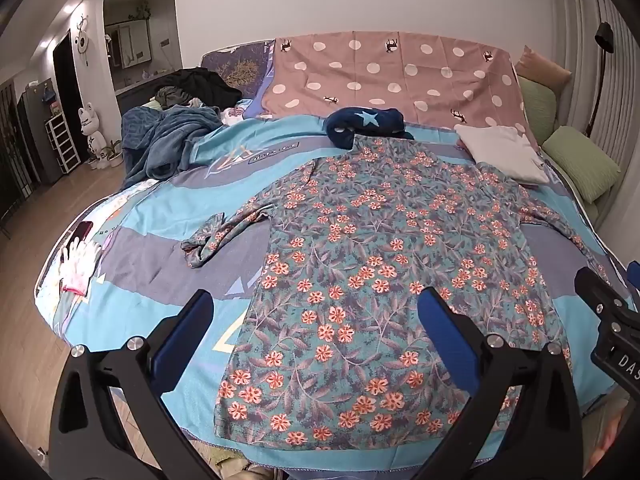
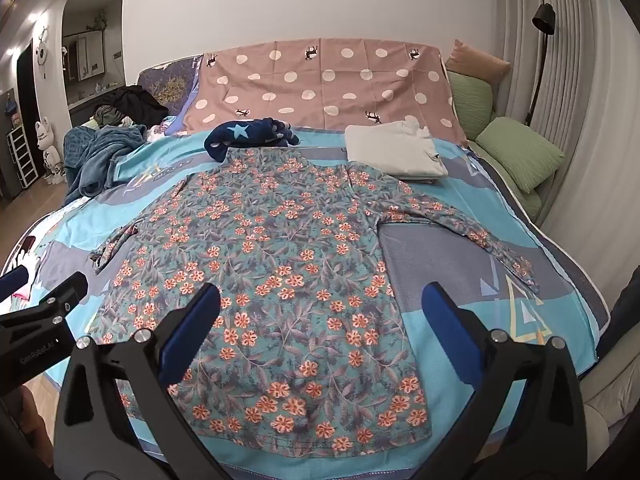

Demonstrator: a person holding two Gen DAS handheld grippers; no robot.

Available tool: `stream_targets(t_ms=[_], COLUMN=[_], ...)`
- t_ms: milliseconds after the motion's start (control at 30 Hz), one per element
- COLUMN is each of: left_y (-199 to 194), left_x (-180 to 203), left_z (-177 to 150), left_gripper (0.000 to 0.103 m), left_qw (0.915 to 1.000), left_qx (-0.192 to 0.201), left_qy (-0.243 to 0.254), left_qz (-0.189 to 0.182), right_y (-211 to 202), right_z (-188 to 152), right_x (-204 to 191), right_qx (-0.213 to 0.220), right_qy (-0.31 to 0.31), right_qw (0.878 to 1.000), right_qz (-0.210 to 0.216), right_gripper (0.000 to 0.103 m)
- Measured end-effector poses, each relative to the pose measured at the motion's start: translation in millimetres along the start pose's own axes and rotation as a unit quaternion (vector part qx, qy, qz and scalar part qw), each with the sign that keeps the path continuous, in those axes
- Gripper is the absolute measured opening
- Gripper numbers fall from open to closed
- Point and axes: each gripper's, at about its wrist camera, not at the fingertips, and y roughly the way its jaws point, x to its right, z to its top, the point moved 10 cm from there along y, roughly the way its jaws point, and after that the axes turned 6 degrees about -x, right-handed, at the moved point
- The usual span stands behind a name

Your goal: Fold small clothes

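Far left of the left gripper (image 1: 316,320), white gloves (image 1: 78,262) and a dark phone (image 1: 82,230) are noted at the bed edge, with a blue blanket (image 1: 160,144) heaped beyond them. The left gripper is seen with jaws spread wide and nothing between them, above the near left part of the floral shirt (image 1: 380,280). The shirt is laid flat on the blue bedspread (image 1: 152,280), hem nearest both grippers, collar farthest. Its left sleeve (image 1: 216,236) is bunched and twisted just ahead-left of the left gripper. A navy star-print garment (image 2: 248,136) is touching the collar, and a folded white garment (image 2: 394,152) lies just beyond the right shoulder. The right gripper (image 2: 320,312) is likewise held wide open and empty, over the near right hem; the right sleeve (image 2: 460,228) is stretched out ahead-right. Risks judged: the bedspread could be pinched along with the thin fabric; the twisted left sleeve could be folded in crooked; the navy garment could be dragged with the collar.
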Motion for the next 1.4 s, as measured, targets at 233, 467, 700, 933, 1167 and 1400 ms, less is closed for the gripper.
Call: stream_targets(t_ms=[233, 467, 700, 933, 1167, 1400], left_y=[-0.8, -0.6, -3.2, -5.1, -5.7, -8.6], left_x=[0.0, -0.6, -0.5, 0.7, 0.3, 1.9], left_z=[0.1, 0.8, -1.1, 1.7, 2.4, 3.3], left_gripper=[0.102, 0.102, 0.102, 0.102, 0.102, 0.102], left_qw=[1.0, 1.0, 1.0, 1.0, 1.0, 1.0], left_qx=[-0.001, 0.003, 0.003, 0.005, 0.005, 0.008], left_qy=[0.0, -0.003, -0.002, -0.002, -0.001, 0.001], left_qz=[0.0, -0.004, -0.005, -0.002, -0.005, -0.005], right_y=[0.4, 0.4, -0.6, -2.0, 0.4, 0.4], right_z=[0.4, 0.6, 0.9, 0.4, -1.3, -1.7], right_x=[-0.7, 0.2, -0.1, -1.4, -0.7, 0.2], right_qx=[0.0, -0.001, 0.0, 0.0, 0.001, -0.001], right_qy=[0.001, 0.002, 0.002, 0.001, 0.003, 0.0], right_qw=[1.0, 1.0, 1.0, 1.0, 1.0, 1.0], right_qz=[0.004, 0.001, 0.002, 0.001, 0.001, 0.002], right_gripper=[0.101, 0.101, 0.101, 0.101, 0.101, 0.101])
